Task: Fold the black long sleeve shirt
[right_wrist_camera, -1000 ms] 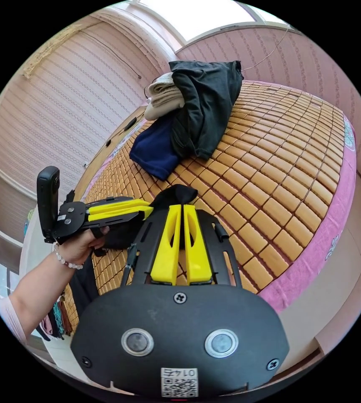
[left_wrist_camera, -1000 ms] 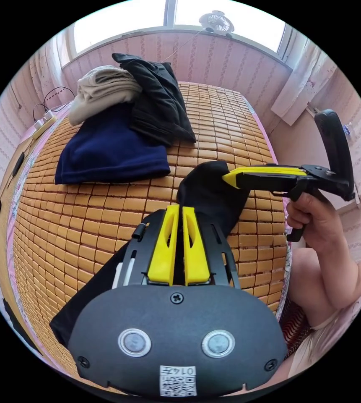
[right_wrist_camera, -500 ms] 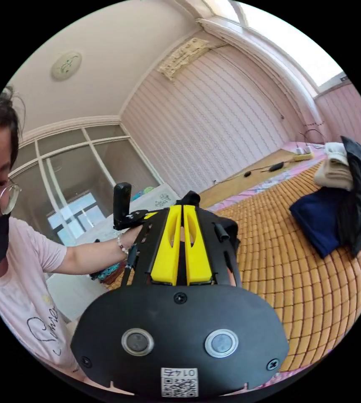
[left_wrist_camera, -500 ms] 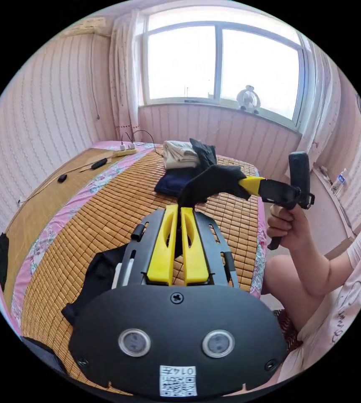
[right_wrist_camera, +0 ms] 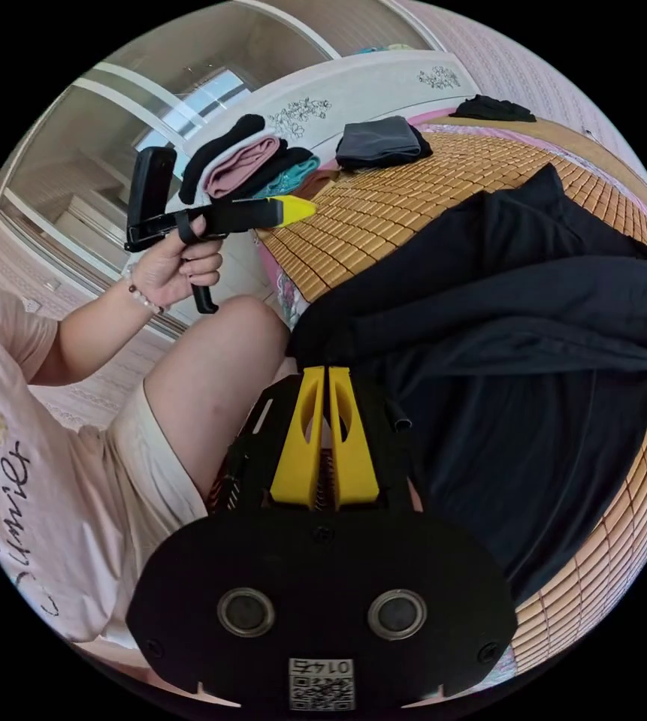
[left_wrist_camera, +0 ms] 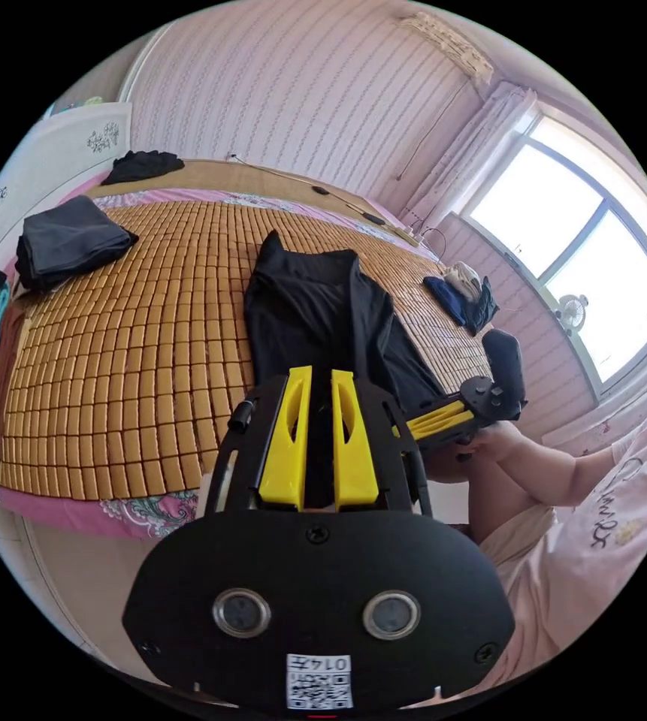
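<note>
I see the black long sleeve shirt [left_wrist_camera: 315,315] spread across the woven bamboo mat [left_wrist_camera: 135,360] in the centre of the left gripper view; in the right gripper view it [right_wrist_camera: 533,353] covers the right half, with one sleeve lying crosswise over the body. The left gripper [left_wrist_camera: 312,375] has its yellow jaws slightly parted, and I cannot tell whether they pinch fabric. The right gripper [right_wrist_camera: 321,373] has its jaws nearly together at the shirt's near edge, and contact is unclear. Risk: the near hem sits at the mat's edge beside the person's knee [right_wrist_camera: 225,353], so I judge a loose pull could drag the shirt off. The crossed sleeve may bunch and skew any fold.
</note>
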